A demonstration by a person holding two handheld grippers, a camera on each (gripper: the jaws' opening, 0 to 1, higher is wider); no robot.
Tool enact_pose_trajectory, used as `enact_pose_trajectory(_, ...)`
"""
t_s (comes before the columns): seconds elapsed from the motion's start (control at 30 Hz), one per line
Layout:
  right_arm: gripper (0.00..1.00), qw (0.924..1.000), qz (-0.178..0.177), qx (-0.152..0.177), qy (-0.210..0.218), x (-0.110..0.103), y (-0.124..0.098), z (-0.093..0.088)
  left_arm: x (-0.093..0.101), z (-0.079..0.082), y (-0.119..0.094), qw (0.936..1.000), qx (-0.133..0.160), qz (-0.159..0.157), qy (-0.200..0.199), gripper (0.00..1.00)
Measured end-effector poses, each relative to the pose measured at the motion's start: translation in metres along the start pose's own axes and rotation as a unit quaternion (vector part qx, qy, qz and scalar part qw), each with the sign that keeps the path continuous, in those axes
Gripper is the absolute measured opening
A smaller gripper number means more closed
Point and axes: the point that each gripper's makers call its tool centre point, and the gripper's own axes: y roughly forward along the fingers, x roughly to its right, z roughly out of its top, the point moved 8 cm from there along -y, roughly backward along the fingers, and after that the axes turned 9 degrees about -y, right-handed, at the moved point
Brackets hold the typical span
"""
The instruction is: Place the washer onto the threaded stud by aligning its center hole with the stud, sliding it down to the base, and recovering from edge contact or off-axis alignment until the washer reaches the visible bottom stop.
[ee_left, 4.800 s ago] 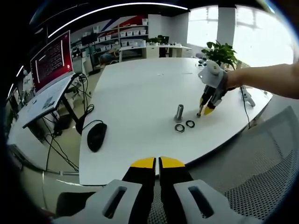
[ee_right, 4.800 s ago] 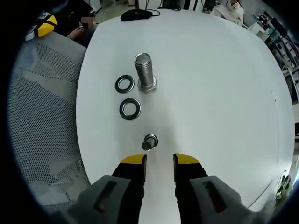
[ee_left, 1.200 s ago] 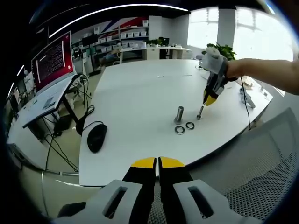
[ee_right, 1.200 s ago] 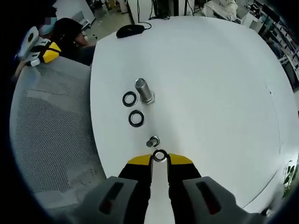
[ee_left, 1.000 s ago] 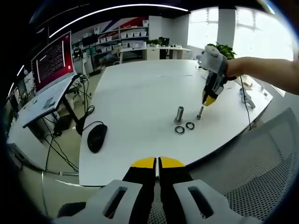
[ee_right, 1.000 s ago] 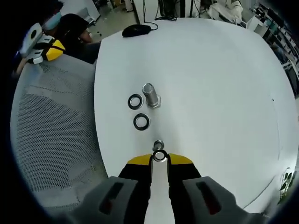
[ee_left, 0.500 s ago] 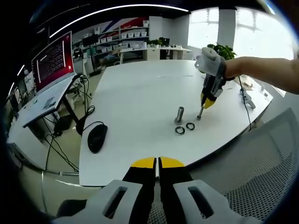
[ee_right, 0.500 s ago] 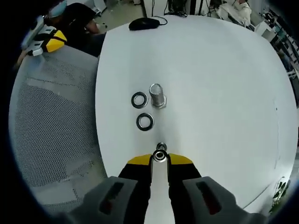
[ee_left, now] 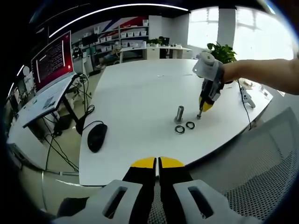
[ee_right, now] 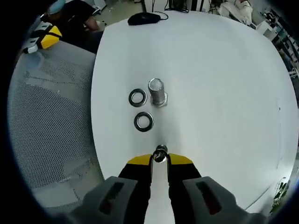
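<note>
My right gripper (ee_right: 160, 161) is shut on a small steel washer (ee_right: 160, 157), held flat between its yellow tips. The top of the thin threaded stud (ee_right: 161, 149) shows right at the washer's far edge; I cannot tell whether the stud is inside the hole. In the left gripper view the right gripper (ee_left: 204, 106) points down just above that stud (ee_left: 199, 114) on the white table (ee_left: 140, 93). My left gripper (ee_left: 158, 163) is shut on nothing, held off the table's near edge.
A thick bolt (ee_right: 157, 91) stands head-down beyond the stud, with two loose washers (ee_right: 137, 97) (ee_right: 143, 121) beside it. A black mouse (ee_left: 96, 136) lies at the table's left. A mesh chair (ee_right: 46, 121) borders the table edge. A red-screened monitor (ee_left: 51, 58) stands far left.
The right gripper has come down with the washer until it meets the top of the thin stud. Far earlier it stood open and empty. The left gripper has stayed put.
</note>
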Motion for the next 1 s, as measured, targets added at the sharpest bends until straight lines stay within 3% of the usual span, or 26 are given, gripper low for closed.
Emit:
enact_pose_trajectory(0.73, 0.15, 0.9998, -0.019, -0.002, -0.005, 0.0, 0.023, -0.006, 0.0, -0.001, 0.0, 1.0, -0.006, 0.001, 0.001, 0.0)
enact_pose_trajectory(1.0, 0.28, 0.9984, -0.043, 0.029, 0.025, 0.002, 0.011, -0.011, 0.0, 0.0, 0.0, 1.0, -0.004, -0.001, 0.002, 0.0)
